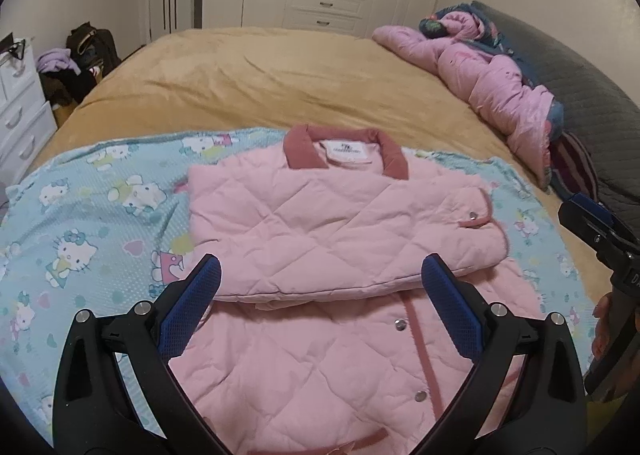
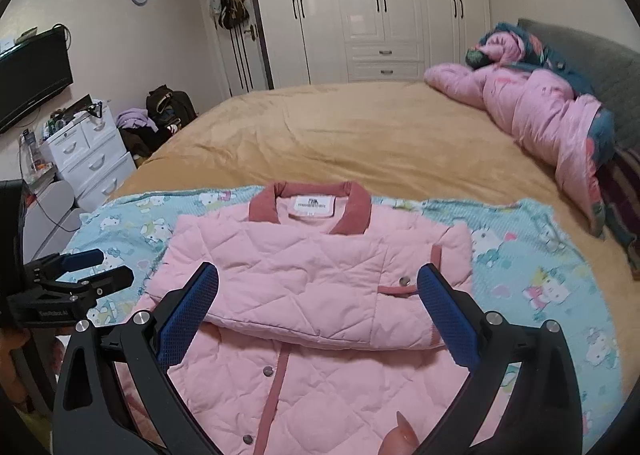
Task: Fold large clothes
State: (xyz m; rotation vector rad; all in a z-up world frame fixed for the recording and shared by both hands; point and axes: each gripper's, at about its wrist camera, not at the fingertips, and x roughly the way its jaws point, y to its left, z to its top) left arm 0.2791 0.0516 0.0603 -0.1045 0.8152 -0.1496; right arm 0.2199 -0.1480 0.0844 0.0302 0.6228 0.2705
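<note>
Pink quilted jacket (image 1: 340, 223) is laid on a cartoon-print sheet (image 1: 100, 207) on the bed (image 1: 260, 87), both sleeves seemingly folded across its chest. Left gripper (image 1: 320, 283) and right gripper (image 2: 318, 287) are held spread wide above it, nothing gripped.

Both grippers, left (image 1: 320, 275) and right (image 2: 318, 283) (jaws spread, empty)

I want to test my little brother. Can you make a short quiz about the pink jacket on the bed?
1. True or false: both sleeves of the pink jacket are folded across its chest.
2. The left gripper and right gripper are: A open, B shut.
3. What cartoon is on the blue sheet under the jacket?

Key: 1 true. 2 A. 3 Hello Kitty.
</note>
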